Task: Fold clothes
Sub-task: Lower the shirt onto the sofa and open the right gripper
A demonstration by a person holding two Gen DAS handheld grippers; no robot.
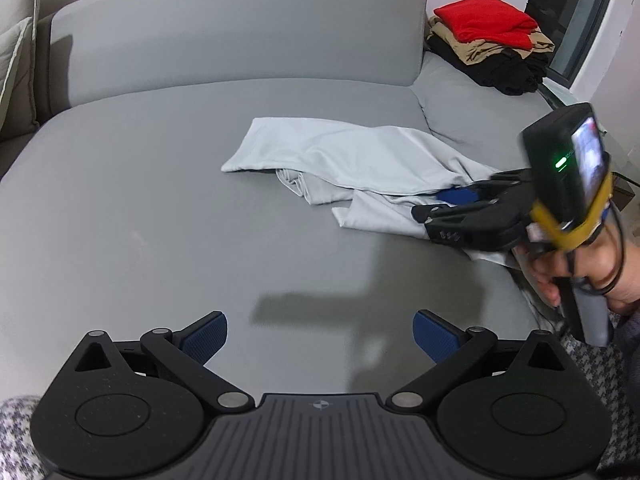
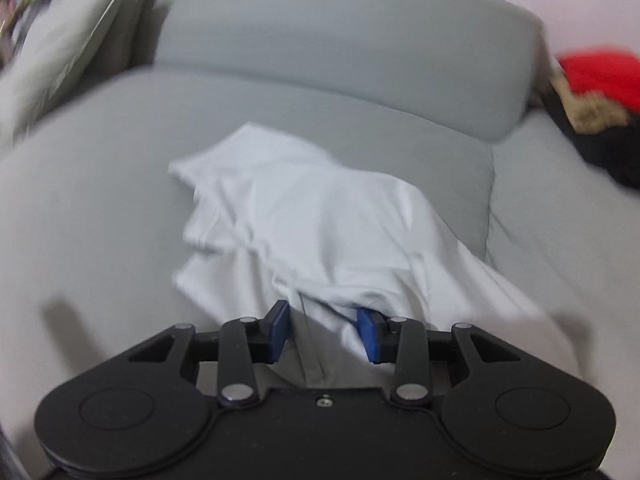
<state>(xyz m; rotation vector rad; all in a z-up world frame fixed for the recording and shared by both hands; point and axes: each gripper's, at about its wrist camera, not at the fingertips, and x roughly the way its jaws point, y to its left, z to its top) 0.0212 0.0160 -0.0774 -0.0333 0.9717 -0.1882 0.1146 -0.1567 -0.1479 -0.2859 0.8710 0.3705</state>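
Observation:
A crumpled light grey garment (image 1: 352,160) lies on the grey sofa seat (image 1: 140,220), right of centre. My left gripper (image 1: 320,336) is open and empty, hovering over bare seat well short of the garment. My right gripper (image 1: 434,208) reaches in from the right at the garment's near edge. In the right wrist view the garment (image 2: 312,216) fills the middle, and the right gripper (image 2: 323,332) has its jaws partly open with a fold of the cloth lying between the blue pads (image 2: 280,328). That view is motion-blurred.
A stack of folded clothes (image 1: 492,40), red on top over tan and black, sits at the sofa's far right corner. The sofa backrest (image 1: 240,32) runs along the back. Cushions (image 1: 16,52) stand at the left. A checked fabric (image 1: 592,364) shows at the lower right.

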